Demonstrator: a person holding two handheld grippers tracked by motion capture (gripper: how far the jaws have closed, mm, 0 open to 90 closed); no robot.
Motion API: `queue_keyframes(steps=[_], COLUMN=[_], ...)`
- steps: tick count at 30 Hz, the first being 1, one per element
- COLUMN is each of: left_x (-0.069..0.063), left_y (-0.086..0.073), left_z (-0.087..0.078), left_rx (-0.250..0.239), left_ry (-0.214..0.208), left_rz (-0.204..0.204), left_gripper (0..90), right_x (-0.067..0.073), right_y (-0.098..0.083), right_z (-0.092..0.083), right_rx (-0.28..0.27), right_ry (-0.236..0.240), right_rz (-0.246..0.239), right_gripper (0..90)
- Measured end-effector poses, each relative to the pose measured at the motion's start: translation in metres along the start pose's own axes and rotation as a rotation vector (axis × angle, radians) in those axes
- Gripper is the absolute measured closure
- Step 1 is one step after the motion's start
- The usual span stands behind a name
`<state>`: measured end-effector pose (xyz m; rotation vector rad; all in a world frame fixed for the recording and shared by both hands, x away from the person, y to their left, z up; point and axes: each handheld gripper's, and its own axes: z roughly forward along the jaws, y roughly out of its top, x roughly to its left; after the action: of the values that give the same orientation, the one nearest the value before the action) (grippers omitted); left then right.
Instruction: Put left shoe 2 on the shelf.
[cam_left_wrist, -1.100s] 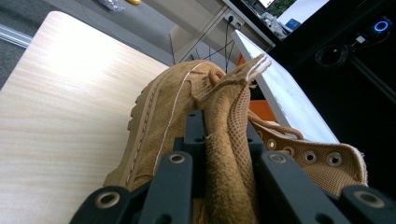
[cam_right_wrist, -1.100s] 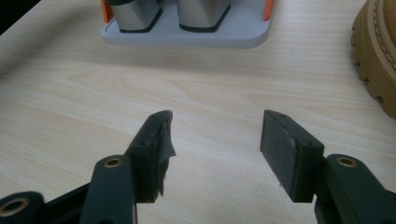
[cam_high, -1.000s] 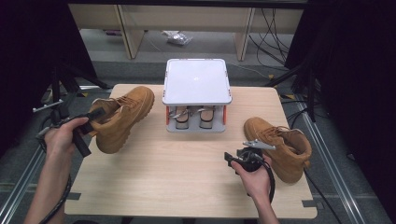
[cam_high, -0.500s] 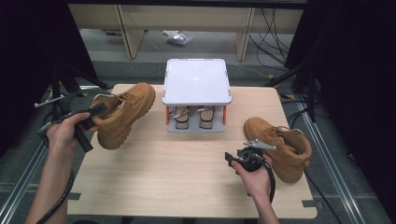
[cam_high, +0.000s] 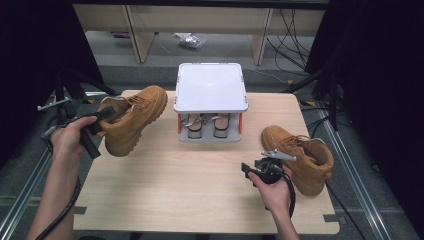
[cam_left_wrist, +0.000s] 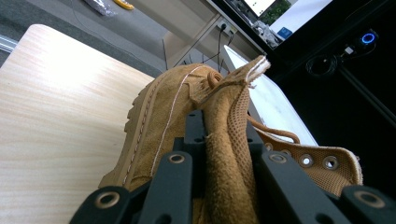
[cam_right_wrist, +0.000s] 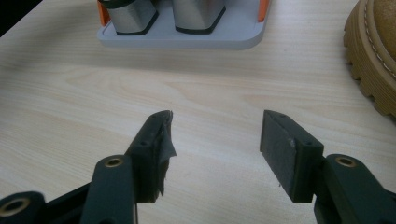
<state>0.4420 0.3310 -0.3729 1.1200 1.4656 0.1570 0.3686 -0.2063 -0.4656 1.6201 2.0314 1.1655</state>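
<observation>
— How far along is the work?
— One tan boot (cam_high: 132, 120) is clamped at its collar by the left gripper (cam_high: 92, 126) and held lifted at the table's (cam_high: 200, 200) left edge.
— And the rest?
— The second boot (cam_high: 300, 157) is left lying near the right edge; the right gripper's (cam_right_wrist: 215, 144) jaws are held apart, empty.

Lit evenly from overhead on the wooden table (cam_high: 200, 190), with black, unlit surroundings on both sides and only soft, short shadows under the white-topped stand (cam_high: 210, 87). Washed out by glare on the tabletop's far left in the left gripper view (monitor beyond also overexposed). Slightly soft close up on the black jaws, sharp farther off.
</observation>
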Motion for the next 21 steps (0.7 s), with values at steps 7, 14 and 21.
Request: queue_keyframes(steps=[7, 14, 21], left_x=[-0.004, -0.006, -0.011], left_y=[0.006, 0.011, 0.015], left_z=[0.003, 0.006, 0.011], left_rx=[-0.006, -0.007, -0.008], left_ry=[0.001, -0.009, -0.012], left_rz=[0.016, 0.018, 0.017], left_gripper=[79.3, 79.2, 79.1], right_x=[0.0, -0.001, -0.002], right_y=[0.0, -0.001, -0.001], right_z=[0.0, 0.001, 0.001], right_rx=[-0.002, -0.008, -0.013], right_ry=[0.0, 0.013, 0.015], right_rz=[0.003, 0.003, 0.001], right_gripper=[44.6, 44.6, 44.6])
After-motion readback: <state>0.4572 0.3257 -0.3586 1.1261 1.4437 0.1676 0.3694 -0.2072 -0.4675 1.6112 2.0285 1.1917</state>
